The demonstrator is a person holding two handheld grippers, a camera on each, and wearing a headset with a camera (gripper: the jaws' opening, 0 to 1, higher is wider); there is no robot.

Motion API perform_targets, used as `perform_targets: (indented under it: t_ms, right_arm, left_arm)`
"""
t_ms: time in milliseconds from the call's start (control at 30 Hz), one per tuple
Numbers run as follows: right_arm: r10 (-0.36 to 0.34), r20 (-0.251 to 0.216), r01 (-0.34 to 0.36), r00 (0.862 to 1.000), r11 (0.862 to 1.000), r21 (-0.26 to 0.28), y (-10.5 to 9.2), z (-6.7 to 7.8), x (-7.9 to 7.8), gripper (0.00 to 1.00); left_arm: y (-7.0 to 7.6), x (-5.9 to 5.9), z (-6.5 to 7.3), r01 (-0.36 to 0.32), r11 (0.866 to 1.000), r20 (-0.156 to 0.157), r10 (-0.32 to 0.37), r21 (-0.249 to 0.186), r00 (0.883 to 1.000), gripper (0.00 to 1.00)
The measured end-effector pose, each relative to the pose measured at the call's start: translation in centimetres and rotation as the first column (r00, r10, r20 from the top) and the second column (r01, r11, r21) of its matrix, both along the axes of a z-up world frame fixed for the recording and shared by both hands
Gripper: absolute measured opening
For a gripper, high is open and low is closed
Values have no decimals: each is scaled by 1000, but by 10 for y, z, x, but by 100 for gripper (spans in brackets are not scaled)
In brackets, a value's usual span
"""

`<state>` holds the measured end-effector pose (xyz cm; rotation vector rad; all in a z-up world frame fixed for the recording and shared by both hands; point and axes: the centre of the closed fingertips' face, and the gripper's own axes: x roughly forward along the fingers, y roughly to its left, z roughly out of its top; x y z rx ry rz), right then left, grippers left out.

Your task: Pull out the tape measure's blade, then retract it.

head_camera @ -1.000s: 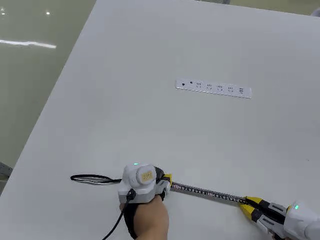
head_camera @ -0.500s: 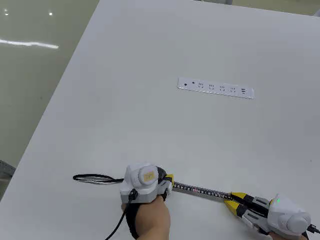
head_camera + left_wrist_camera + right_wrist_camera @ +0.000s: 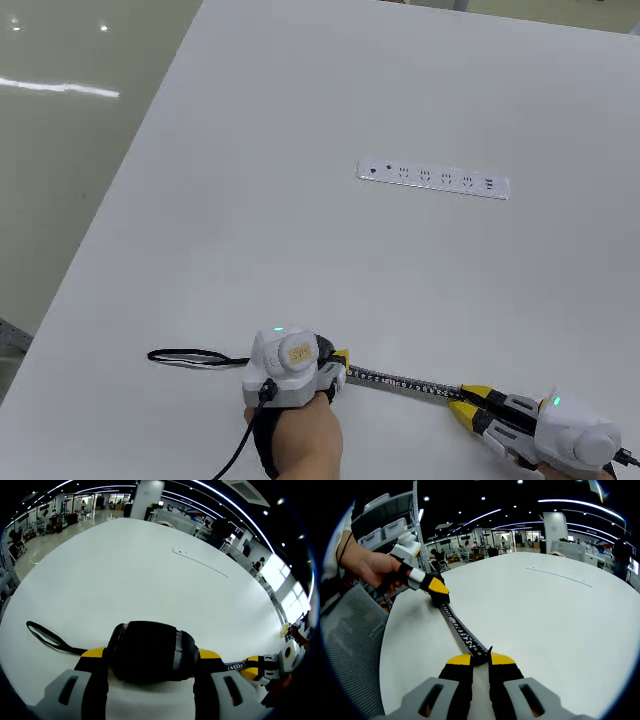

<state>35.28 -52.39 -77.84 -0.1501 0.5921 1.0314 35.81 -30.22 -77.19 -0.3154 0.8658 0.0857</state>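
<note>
The black tape measure case (image 3: 148, 650) sits clamped between the yellow-tipped jaws of my left gripper (image 3: 152, 655), low on the white table (image 3: 300, 200). In the head view that left gripper (image 3: 335, 362) is at the bottom centre, held by a hand. The dark blade (image 3: 403, 383) runs out to the right, flat over the table, to my right gripper (image 3: 462, 399), which is shut on the blade's end. In the right gripper view the blade (image 3: 462, 632) stretches from my right gripper (image 3: 480, 656) up to the case (image 3: 441, 597). A black wrist strap (image 3: 185, 356) trails left of the case.
A white power strip (image 3: 433, 179) lies on the table further away, right of centre. The table's left edge drops to a glossy floor (image 3: 60, 150). A cable (image 3: 240, 450) hangs from the left gripper toward me.
The right gripper, holding the blade end, has moved left toward the case, so the exposed blade is shorter than a second ago. The left gripper and case have stayed in place.
</note>
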Motion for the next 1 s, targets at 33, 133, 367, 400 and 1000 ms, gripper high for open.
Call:
perform_targets:
  t_ms: [33, 133, 367, 400, 1000]
  right_arm:
    - [0, 0, 0, 1000, 1000, 1, 1, 1, 0, 10]
    - [3, -1, -3, 1000, 1000, 5, 5, 1, 0, 10]
    - [16, -7, -16, 1000, 1000, 19, 16, 3, -1, 10]
    - [14, -6, -14, 1000, 1000, 20, 17, 2, 0, 10]
    - [49, -27, -47, 998, 997, 53, 43, 2, -3, 10]
  left_arm:
    - [0, 0, 0, 0, 1000, 0, 0, 0, 1000, 67]
    - [0, 0, 0, 1, 1000, -1, -1, 0, 1000, 67]
    - [0, 0, 0, 1, 1000, 1, -1, 0, 1000, 67]
    - [0, 0, 0, 1, 1000, 2, -1, 1, 1000, 67]
    - [0, 1, 0, 2, 1000, 4, -2, 0, 1000, 67]
